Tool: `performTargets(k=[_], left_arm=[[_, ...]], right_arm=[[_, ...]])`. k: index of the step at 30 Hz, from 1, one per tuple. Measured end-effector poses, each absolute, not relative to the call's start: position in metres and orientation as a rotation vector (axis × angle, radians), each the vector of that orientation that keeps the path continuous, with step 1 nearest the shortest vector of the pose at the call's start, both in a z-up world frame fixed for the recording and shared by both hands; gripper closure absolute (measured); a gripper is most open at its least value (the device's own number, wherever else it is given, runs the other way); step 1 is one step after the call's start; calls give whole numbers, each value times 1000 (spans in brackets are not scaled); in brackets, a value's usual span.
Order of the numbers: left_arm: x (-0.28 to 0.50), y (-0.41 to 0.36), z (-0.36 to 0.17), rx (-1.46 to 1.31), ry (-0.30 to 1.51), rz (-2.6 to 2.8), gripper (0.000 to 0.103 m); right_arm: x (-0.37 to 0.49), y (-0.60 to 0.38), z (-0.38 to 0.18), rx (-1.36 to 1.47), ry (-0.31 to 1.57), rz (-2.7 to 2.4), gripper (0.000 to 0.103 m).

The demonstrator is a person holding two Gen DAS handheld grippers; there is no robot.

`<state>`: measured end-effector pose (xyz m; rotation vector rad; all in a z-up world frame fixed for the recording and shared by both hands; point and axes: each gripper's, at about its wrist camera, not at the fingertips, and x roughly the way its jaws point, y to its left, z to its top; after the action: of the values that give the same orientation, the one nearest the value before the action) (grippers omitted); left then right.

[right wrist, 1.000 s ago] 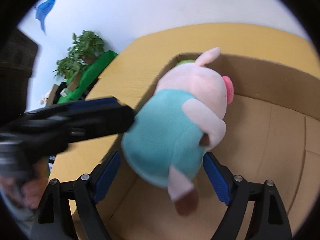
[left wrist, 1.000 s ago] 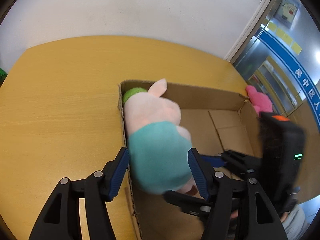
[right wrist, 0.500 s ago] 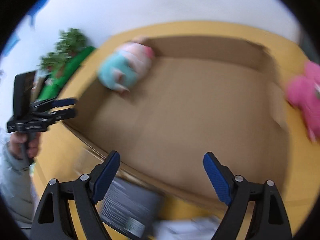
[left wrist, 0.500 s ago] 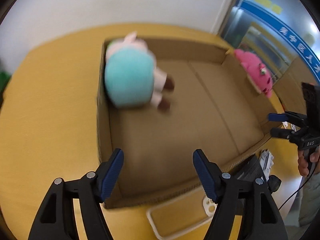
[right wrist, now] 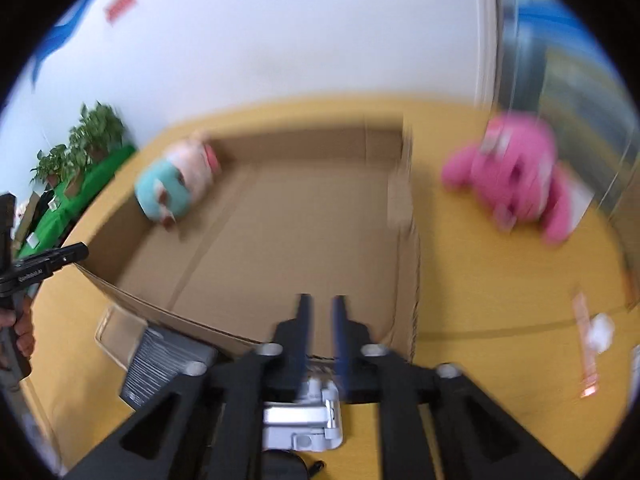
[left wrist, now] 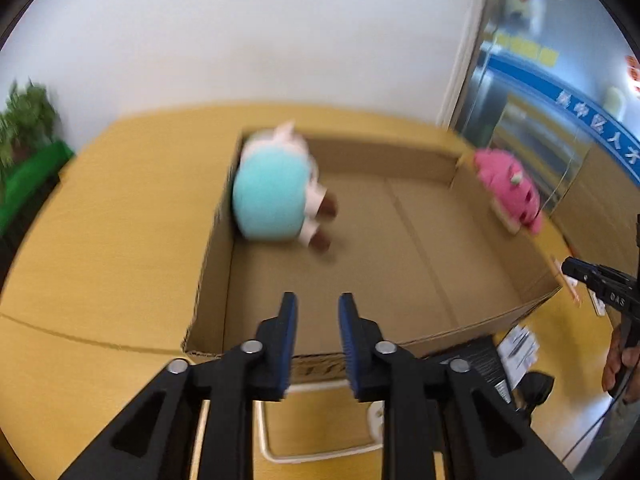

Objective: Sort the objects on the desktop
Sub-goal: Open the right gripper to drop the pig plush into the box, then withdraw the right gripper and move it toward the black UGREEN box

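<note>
A pig plush in a teal dress (left wrist: 276, 200) lies in the far left corner of an open cardboard box (left wrist: 400, 264); the right wrist view shows the same plush (right wrist: 172, 188) and box (right wrist: 280, 240). A pink plush (right wrist: 516, 176) sits on the yellow table right of the box, also visible as the pink plush (left wrist: 508, 188). My left gripper (left wrist: 316, 304) hovers over the box's near wall, jaws closing with nothing between them. My right gripper (right wrist: 320, 304) is near the box's front right corner, jaws also closing on nothing.
A white tray (left wrist: 316, 452) and a dark booklet (right wrist: 160, 368) lie in front of the box, with a grey-white device (right wrist: 304, 420) under my right gripper. A pink strip (right wrist: 584, 340) and a white scrap (right wrist: 600, 332) lie at the right. Potted plants (right wrist: 80, 148) stand beyond the table's left end.
A second ago both grippers held the pig plush over the box. It now lies in the box's corner, both grippers have drawn back to the near side, and their jaws have narrowed.
</note>
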<state>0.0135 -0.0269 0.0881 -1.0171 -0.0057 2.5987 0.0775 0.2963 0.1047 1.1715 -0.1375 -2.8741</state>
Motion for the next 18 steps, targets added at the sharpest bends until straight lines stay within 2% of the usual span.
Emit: performTargets(k=[1,2,3,6,13,18], left_arm=[[31,-20,102,-915,27,2655,34],[44,-14,110,-845,57,2705,6],[56,-7,118,-777,86,2757,1],[87,13,129,-705,150,2824,1],[128,26,134,-617,5,2895,1],[129,22,137,-631,-77,2912,1]], right_arm=[[92,287,118,1087,-83,-2923,29],[96,272,125,1029,-50,-2953,0],[111,262,134,933,-14,-2997,1],[146,232,153,731,124,-3077,1],[171,188,167,629,291,-3162,1],[169,185,173,641,146,-3088,1]])
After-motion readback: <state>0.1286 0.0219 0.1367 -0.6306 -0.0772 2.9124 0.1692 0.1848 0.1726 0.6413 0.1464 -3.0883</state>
